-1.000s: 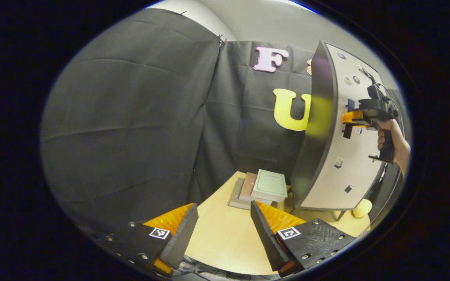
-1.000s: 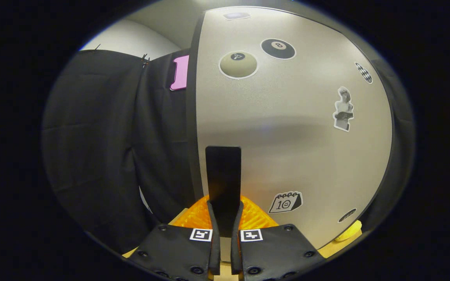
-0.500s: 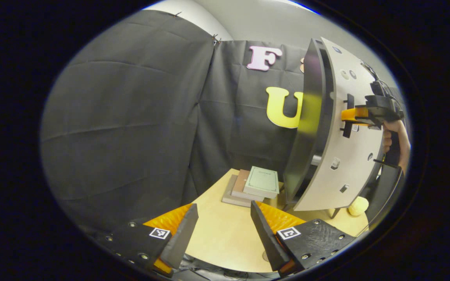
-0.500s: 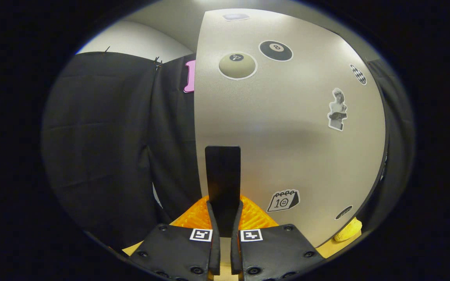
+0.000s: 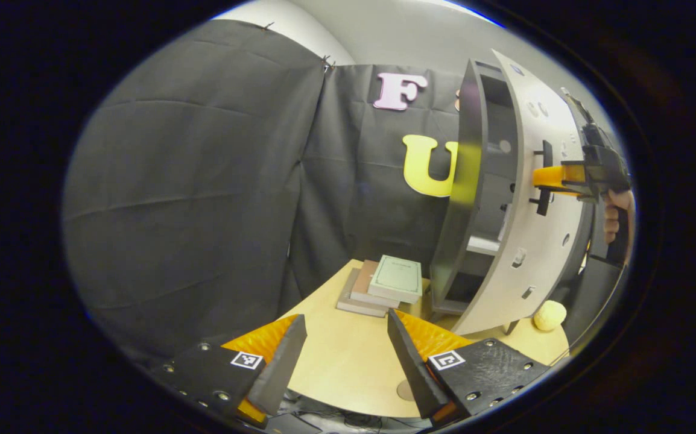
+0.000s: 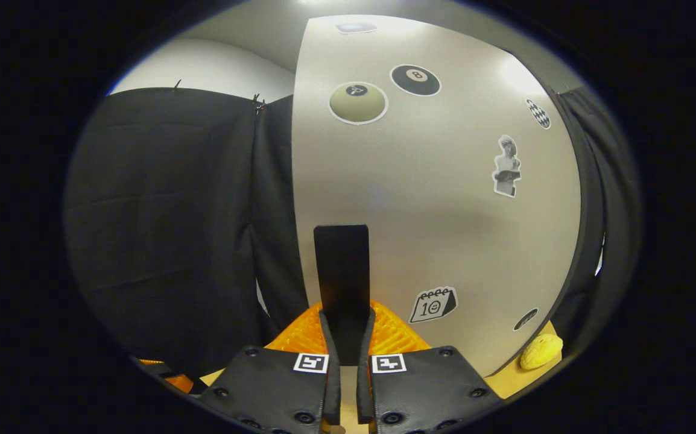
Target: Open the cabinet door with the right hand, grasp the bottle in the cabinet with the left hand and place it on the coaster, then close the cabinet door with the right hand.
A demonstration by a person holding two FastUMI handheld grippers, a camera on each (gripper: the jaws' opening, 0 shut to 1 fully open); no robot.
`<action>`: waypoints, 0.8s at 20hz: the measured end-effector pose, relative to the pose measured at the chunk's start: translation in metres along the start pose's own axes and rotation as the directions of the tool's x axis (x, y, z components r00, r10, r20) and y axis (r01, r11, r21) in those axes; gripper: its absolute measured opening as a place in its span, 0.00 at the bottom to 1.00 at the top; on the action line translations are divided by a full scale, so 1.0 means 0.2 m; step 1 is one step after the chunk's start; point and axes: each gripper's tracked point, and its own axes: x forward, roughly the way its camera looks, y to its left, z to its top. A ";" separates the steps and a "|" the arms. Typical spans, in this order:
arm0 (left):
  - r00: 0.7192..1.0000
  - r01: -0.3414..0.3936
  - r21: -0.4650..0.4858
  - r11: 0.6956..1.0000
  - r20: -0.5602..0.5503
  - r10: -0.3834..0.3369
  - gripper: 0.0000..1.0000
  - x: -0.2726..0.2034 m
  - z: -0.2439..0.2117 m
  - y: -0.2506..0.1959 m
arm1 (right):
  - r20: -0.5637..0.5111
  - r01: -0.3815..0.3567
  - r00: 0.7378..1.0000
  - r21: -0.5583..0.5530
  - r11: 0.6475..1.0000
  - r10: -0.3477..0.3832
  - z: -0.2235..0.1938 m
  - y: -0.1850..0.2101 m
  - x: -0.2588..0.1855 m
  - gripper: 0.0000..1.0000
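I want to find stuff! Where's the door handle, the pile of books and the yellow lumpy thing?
door handle (image 6: pixel 342 271), right gripper view, middle of bar.
pile of books (image 5: pixel 395 277), left gripper view, top cover.
yellow lumpy thing (image 6: pixel 541 351), right gripper view, its middle.

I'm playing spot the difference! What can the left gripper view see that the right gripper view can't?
Left gripper view: stacked books on the table, the cabinet's inside shelf, the open left gripper, a hand holding the right gripper. Right gripper view: the eight-ball sticker up close. Both: the cabinet door, the right gripper shut on its handle, a yellow lump.
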 end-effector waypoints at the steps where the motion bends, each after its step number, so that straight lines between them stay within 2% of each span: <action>1: 1.000 0.002 0.004 1.000 0.003 -0.002 0.84 -0.01 0.00 -0.01 | -0.001 -0.008 1.000 0.000 1.000 0.008 0.00 0.00 0.00 0.12; 5: 1.000 0.023 0.028 0.999 0.004 -0.023 0.82 -0.04 0.00 -0.08 | 0.004 -0.025 1.000 0.004 1.000 0.025 0.00 -0.01 0.00 0.12; 10: 0.998 0.054 0.067 0.996 0.024 -0.056 0.84 -0.02 0.05 -0.15 | 0.006 -0.025 1.000 0.015 1.000 0.025 0.00 -0.03 -0.01 0.12; 12: 0.997 0.072 0.081 0.994 0.032 -0.075 0.82 -0.02 0.08 -0.18 | 0.004 -0.023 1.000 0.026 0.999 0.023 0.00 -0.04 -0.01 0.12; 16: 0.992 0.115 0.119 0.986 0.040 -0.120 0.82 0.01 0.10 -0.27 | 0.001 0.016 1.000 0.007 1.000 -0.016 0.00 -0.06 -0.02 0.12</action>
